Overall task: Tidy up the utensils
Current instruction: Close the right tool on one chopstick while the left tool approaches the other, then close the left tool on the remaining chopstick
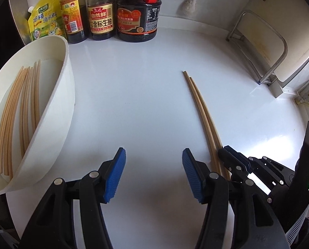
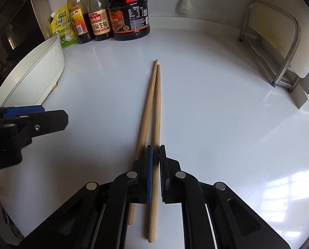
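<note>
Two wooden chopsticks [image 2: 152, 103] lie side by side on the white counter [image 2: 216, 124], their tips pointing away from me. My right gripper [image 2: 156, 151] is shut on the right-hand chopstick [image 2: 156, 108] near its thick end. The other chopstick [image 2: 146, 112] runs under its left finger. In the left wrist view the pair of chopsticks [image 1: 200, 108] leads down to the right gripper [image 1: 227, 153]. My left gripper [image 1: 154, 172] hangs open over bare counter, holding nothing. A white oval tray [image 1: 69, 78] at the left holds several chopsticks [image 1: 9, 114].
A yellow seasoning pouch [image 1: 44, 16] and three sauce bottles [image 1: 100, 14] stand along the back wall. A white brush [image 1: 188, 6] hangs behind them. A metal rack with a cutting board [image 1: 264, 49] stands at the right.
</note>
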Motion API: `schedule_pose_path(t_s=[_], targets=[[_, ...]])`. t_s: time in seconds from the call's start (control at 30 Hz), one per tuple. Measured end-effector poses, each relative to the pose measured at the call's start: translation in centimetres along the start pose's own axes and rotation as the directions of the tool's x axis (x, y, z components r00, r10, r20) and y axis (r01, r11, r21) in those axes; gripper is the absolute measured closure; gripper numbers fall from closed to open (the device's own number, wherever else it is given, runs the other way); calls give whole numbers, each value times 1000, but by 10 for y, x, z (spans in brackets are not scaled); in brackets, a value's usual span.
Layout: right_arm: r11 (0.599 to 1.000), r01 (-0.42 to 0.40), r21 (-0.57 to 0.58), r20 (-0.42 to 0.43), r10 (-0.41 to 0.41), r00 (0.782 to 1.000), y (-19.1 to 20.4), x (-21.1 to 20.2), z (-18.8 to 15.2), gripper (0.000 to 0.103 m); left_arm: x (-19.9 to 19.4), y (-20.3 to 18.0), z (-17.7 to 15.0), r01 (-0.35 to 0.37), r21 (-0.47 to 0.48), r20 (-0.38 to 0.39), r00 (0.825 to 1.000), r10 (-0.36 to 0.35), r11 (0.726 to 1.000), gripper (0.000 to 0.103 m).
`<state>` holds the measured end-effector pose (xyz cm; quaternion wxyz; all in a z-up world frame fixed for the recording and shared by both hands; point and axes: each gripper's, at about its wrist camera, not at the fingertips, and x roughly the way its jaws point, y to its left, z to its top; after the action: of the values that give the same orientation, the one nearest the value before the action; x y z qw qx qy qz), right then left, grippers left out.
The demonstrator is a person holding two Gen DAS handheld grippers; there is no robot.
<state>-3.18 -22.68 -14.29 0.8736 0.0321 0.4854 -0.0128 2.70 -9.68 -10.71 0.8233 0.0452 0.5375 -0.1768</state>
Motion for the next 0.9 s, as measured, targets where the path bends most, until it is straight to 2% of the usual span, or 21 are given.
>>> schedule_pose_path(t_s=[0.33,0.63,0.7,0.77,0.8,0.9], targets=[[995,8,99,12,-10,1000,-52,-12,-9,97,26,-42,7,26,31,2,1000,-26,999,44],[991,11,134,18,-14,1000,-81,-19,-16,97,49,-67,6,7,53,-21,1000,-6,999,42],[992,5,128,15,-7,1000,-82,-19,-16,97,51,-71,6,-20,64,-14,1000,21,998,40],[992,6,127,15,-8,1000,-82,-19,-16,93,54,-73,5,-42,76,-9,999,43,996,39],[992,0,128,20,-3,1000,-83,-20,-16,86,54,-74,4,-51,81,-3,999,52,995,38],[993,10,122,28,-14,1000,-83,-20,-16,85,55,-75,5,-69,87,4,998,69,994,38]])
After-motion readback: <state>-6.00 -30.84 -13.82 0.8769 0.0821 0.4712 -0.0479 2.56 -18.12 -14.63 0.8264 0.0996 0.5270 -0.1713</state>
